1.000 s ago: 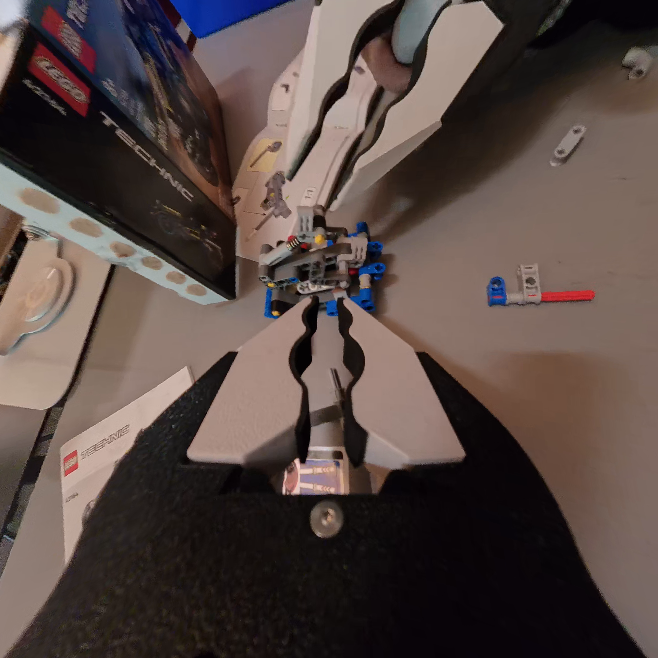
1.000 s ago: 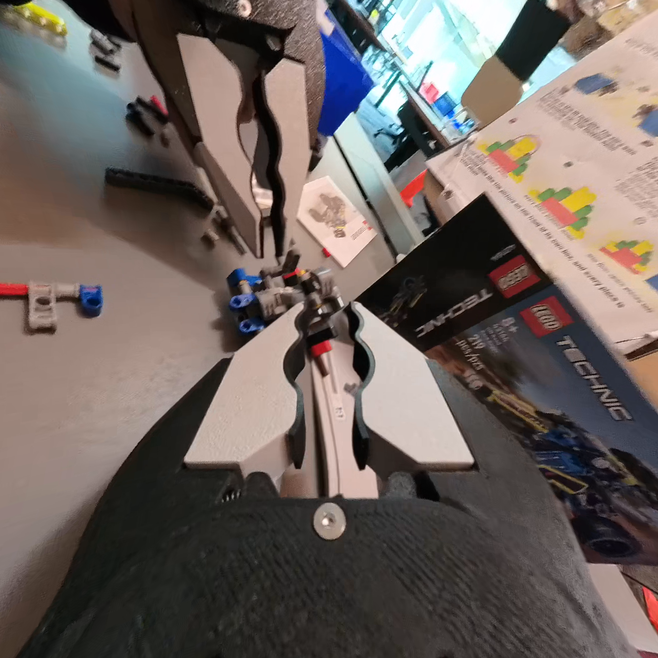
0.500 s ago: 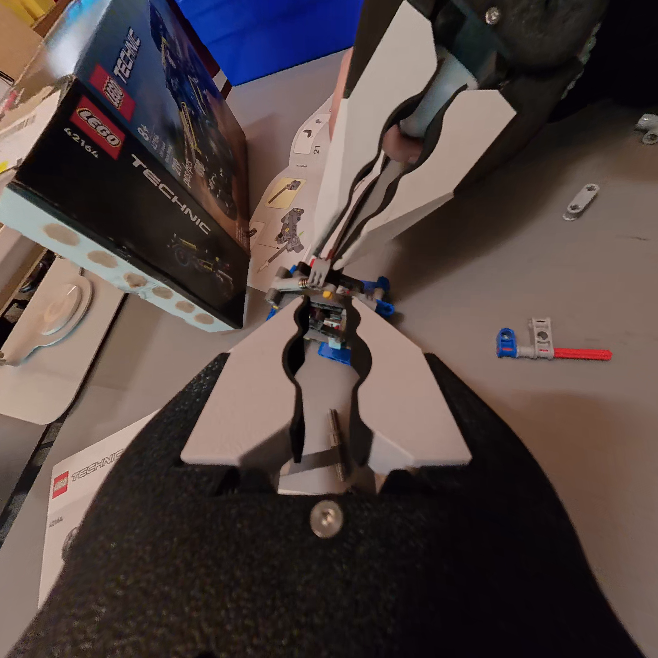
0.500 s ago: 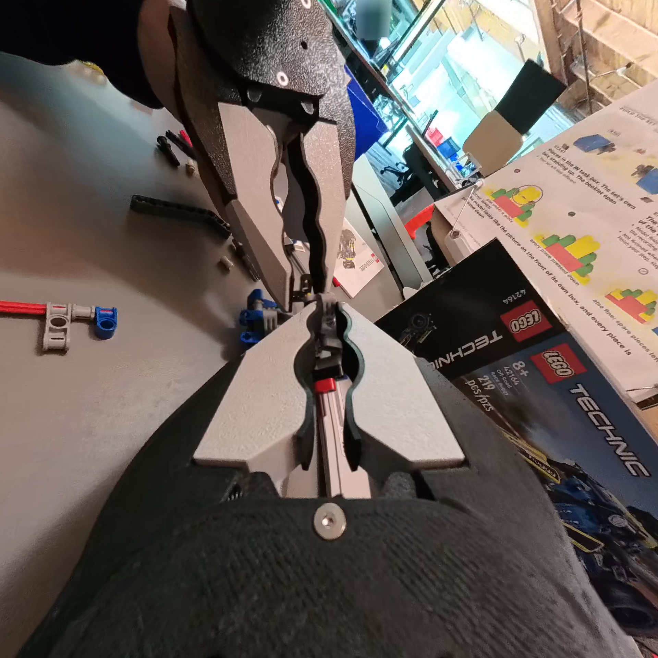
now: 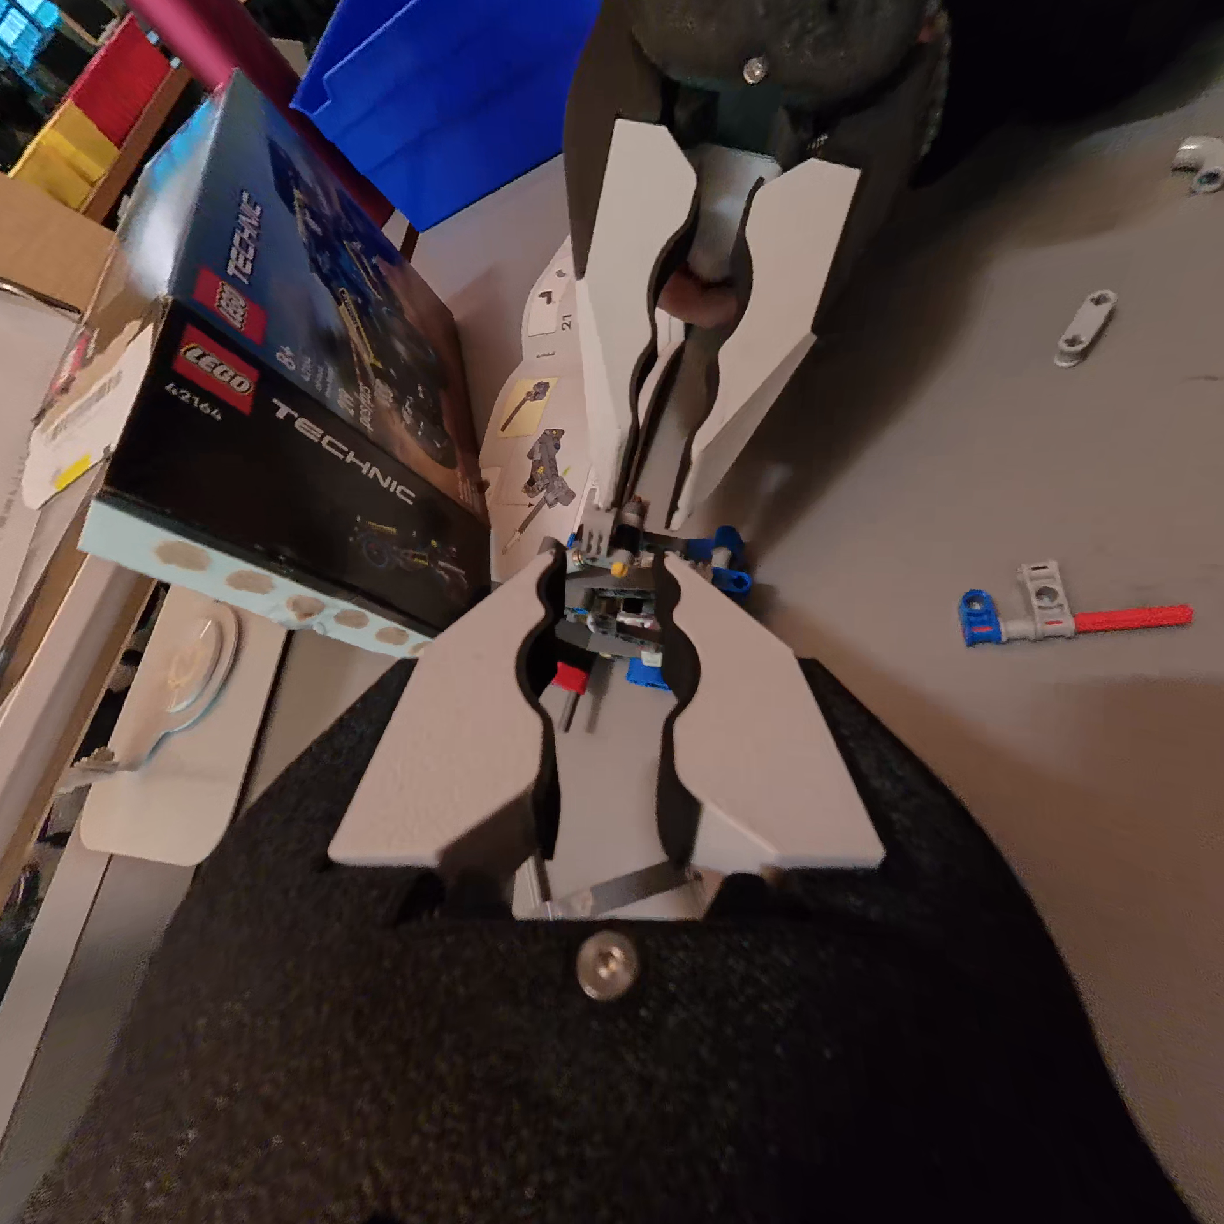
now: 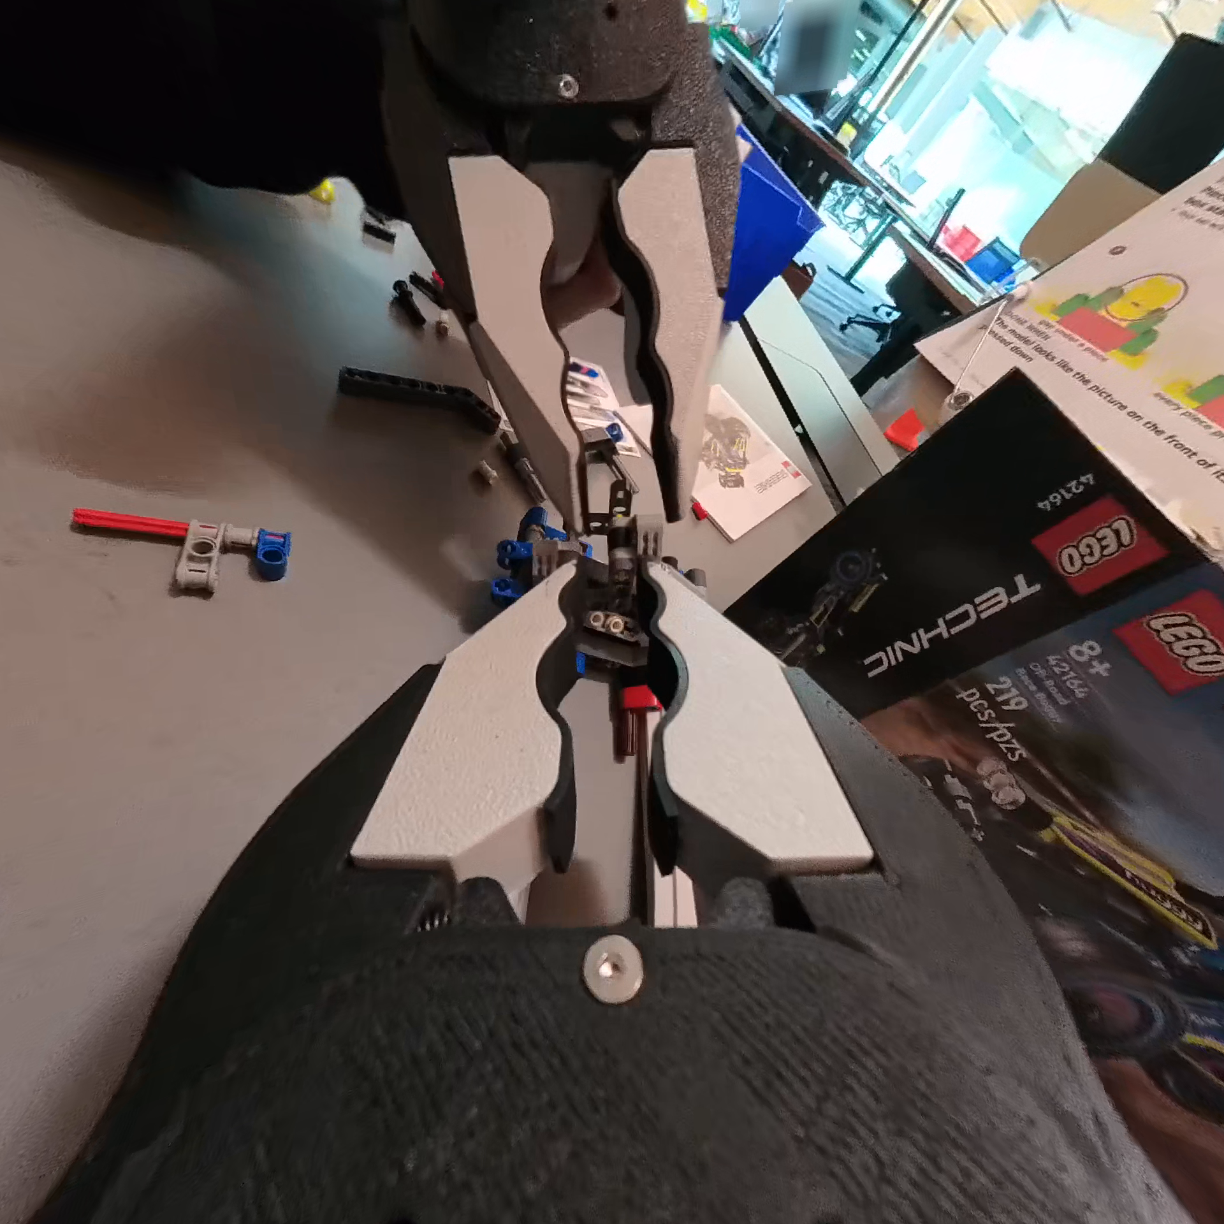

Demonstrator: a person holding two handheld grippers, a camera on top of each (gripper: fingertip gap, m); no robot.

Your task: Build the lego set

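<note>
Around the brick assembly [image 5: 612,596], left tool [image 5: 612,563] now wider, right tool [image 6: 612,569] reopened.

Dim, warm tabletop light; bright window glare, motion blur, fisheye-bent edges.

Left claw [image 5: 612,569] now wider astride the brick assembly [image 5: 612,612], formerly short of it

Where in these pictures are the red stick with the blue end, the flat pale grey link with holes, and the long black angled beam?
Red stick with grey and blue connectors [image 5: 1126,617]: left wrist view, on the red shaft.
Flat pale grey link [image 5: 1086,328]: left wrist view, its middle.
Long black angled beam [image 6: 410,391]: right wrist view, mid-length.
</note>
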